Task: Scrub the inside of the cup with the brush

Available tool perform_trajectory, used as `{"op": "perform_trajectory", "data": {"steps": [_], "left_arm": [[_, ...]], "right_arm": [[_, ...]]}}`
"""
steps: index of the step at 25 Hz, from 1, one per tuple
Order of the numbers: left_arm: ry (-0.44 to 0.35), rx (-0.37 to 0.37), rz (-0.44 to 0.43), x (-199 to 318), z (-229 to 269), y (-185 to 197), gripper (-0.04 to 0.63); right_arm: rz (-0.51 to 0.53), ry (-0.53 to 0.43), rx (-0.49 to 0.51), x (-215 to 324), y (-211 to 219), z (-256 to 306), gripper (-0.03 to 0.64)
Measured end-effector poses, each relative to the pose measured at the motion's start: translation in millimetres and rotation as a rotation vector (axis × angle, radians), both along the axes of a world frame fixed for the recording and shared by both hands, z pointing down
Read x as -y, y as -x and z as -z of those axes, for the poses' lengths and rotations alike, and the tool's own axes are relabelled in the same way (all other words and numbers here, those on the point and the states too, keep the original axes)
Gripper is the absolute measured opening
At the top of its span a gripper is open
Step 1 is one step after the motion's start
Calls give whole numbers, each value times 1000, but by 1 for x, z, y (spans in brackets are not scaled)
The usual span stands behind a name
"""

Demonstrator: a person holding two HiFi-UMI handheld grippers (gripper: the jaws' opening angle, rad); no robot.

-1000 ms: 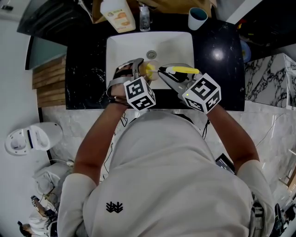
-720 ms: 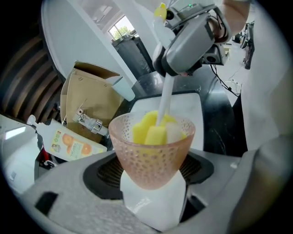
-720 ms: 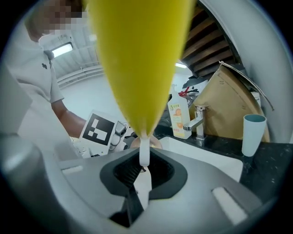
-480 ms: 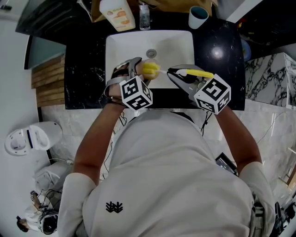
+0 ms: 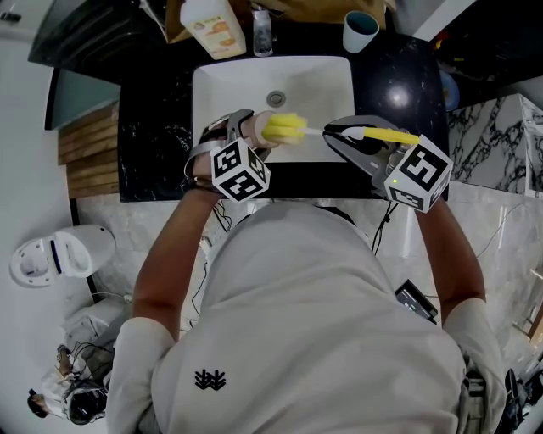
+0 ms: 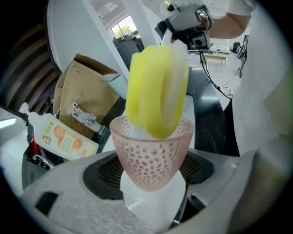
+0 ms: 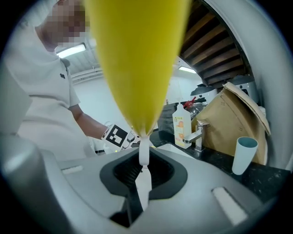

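My left gripper (image 5: 246, 129) is shut on a pink dimpled cup (image 6: 153, 153), which lies on its side over the white sink (image 5: 212, 85) with its mouth facing right. The brush's yellow sponge head (image 5: 284, 127) sits at the cup's rim, mostly outside it; in the left gripper view the sponge head (image 6: 158, 91) fills the cup's mouth. A thin white stem (image 7: 143, 157) runs from the sponge to my right gripper (image 5: 346, 136), which is shut on the brush, with the yellow handle (image 5: 392, 136) lying over its top. The cup's inside is hidden.
On the black counter (image 5: 399, 93) behind the sink stand an orange-labelled bottle (image 5: 214, 25), a small clear bottle (image 5: 263, 34), a brown paper bag (image 7: 233, 123) and a blue-rimmed cup (image 5: 361, 32). The faucet (image 7: 199, 132) stands at the sink's back edge.
My right gripper has moved to the right and drawn the sponge head out of the cup, so that it now shows in the open. The left gripper has barely shifted.
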State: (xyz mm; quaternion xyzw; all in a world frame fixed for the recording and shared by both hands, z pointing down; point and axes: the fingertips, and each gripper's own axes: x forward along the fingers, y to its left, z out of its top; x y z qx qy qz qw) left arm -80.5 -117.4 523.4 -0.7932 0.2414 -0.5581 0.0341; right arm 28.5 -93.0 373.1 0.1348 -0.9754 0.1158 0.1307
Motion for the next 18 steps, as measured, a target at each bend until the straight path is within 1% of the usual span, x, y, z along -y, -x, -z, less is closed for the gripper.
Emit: {"op": "perform_trajectory", "data": {"steps": [3,7,11,15,18], "left_arm": [[23,-5,-51,-8,3,-14,362],[48,20,-106,-17,0,-23,364],[52,34,-117,-18,-1,-24,362],[49,67,-154,-22,-3,-28,362],[67,57,-141,-24,-7,-24,362]], "right_arm": [[57,-18,-30,-4,15,-3,43],[119,-48,-76,-5,35,-11,43],[158,-58,-108,-2,47,-20,43],[176,-66,-132,-4,55,-31,43],[179,-49,-133,-1,58,-38,43]]}}
